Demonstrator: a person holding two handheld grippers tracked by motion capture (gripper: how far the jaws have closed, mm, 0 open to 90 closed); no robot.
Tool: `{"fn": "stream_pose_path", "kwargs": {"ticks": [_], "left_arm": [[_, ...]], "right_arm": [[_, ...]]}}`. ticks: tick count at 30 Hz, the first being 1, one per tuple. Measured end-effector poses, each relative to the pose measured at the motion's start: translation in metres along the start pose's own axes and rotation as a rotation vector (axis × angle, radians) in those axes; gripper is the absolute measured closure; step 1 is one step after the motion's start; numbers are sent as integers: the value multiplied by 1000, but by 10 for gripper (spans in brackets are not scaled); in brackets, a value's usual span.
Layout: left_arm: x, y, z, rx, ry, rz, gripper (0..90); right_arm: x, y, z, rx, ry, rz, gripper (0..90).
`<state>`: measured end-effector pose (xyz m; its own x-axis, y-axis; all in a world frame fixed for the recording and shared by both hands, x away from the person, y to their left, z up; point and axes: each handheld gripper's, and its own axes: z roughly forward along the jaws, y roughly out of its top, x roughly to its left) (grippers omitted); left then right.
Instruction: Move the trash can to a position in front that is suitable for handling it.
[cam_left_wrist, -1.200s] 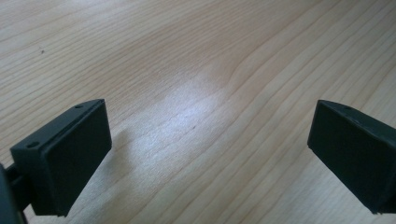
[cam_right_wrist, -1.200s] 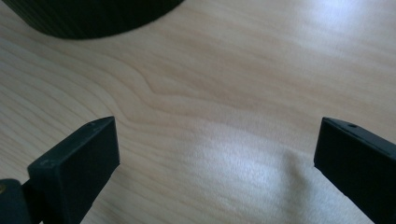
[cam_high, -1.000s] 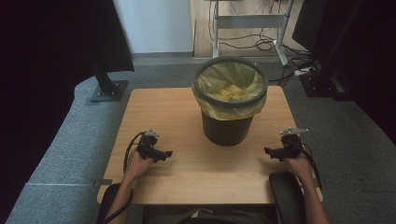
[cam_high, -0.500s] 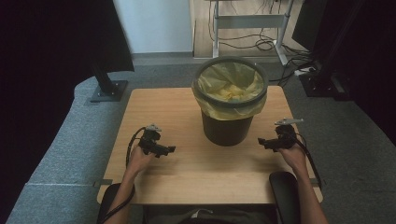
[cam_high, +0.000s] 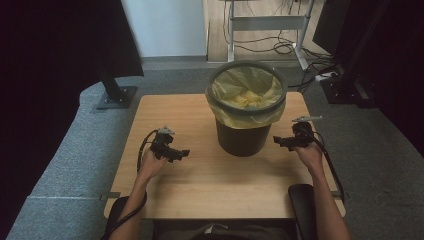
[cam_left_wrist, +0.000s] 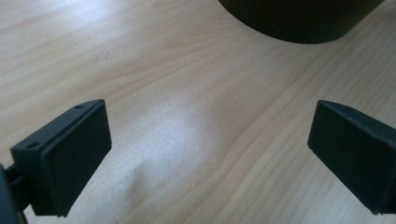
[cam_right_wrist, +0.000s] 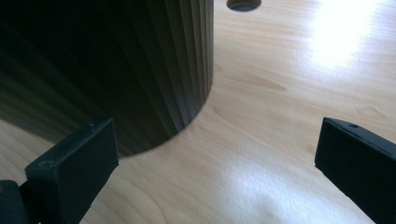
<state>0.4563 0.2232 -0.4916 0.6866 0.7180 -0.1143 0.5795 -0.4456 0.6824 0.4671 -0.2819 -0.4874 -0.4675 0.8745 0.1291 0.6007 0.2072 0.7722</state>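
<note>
Wooden tabletop (cam_high: 200, 190) runs pale and bare across the near edge, where the person's two forearms come up from the bottom of the high view. On the near left, the left hand (cam_high: 150, 164) holds the left gripper (cam_high: 183, 153) low over the wood, aimed toward the middle of the table; in the left gripper view its two black jaws stand wide apart with nothing but bare wood grain between them, and the dark base of the bin (cam_left_wrist: 303, 21) shows beyond them at the top, well apart from the jaws. A black cable (cam_high: 142, 150) loops from this gripper back along the wrist. On the near right, the right hand (cam_high: 309, 155) holds the right gripper (cam_high: 277, 141) just beside the bin's lower right wall, pointing at it. In the right gripper view its jaws are likewise spread wide and hold nothing; the ribbed dark wall of the bin (cam_right_wrist: 140, 70) rises close behind the left-hand jaw, not touching it as far as can be told, and a round hole (cam_right_wrist: 243, 4) in the tabletop shows farther off. Farther back, the bin (cam_high: 242, 137) stands upright near the table's middle, toward the far edge, between the two grippers. A yellow bag (cam_high: 247, 107) lines it and folds over the rim, with crumpled yellowish stuff inside. Beyond the table lie grey carpet (cam_high: 75, 150), a black stand foot (cam_high: 116, 97) and a metal frame (cam_high: 267, 22) with cables on the floor.
</note>
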Motion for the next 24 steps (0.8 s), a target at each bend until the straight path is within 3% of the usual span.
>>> {"fn": "stream_pose_path", "kwargs": {"ticks": [6,12,15,22,24], "left_arm": [[4,9,2,-23,9,-4,0],[7,18,4,-30,17,-6,0],[7,24,5,-28,19,-1,0],[11,40,7,-31,42,10,0],[13,45,9,-51,50,-5,0]], "right_arm": [[-5,15,12,18,-24,-2,0],[-12,28,20,-16,-51,33,0],[-15,33,24,-18,-71,27,0],[-22,37,30,-38,-64,53,0],[-19,37,32,-43,-52,51,0]]}}
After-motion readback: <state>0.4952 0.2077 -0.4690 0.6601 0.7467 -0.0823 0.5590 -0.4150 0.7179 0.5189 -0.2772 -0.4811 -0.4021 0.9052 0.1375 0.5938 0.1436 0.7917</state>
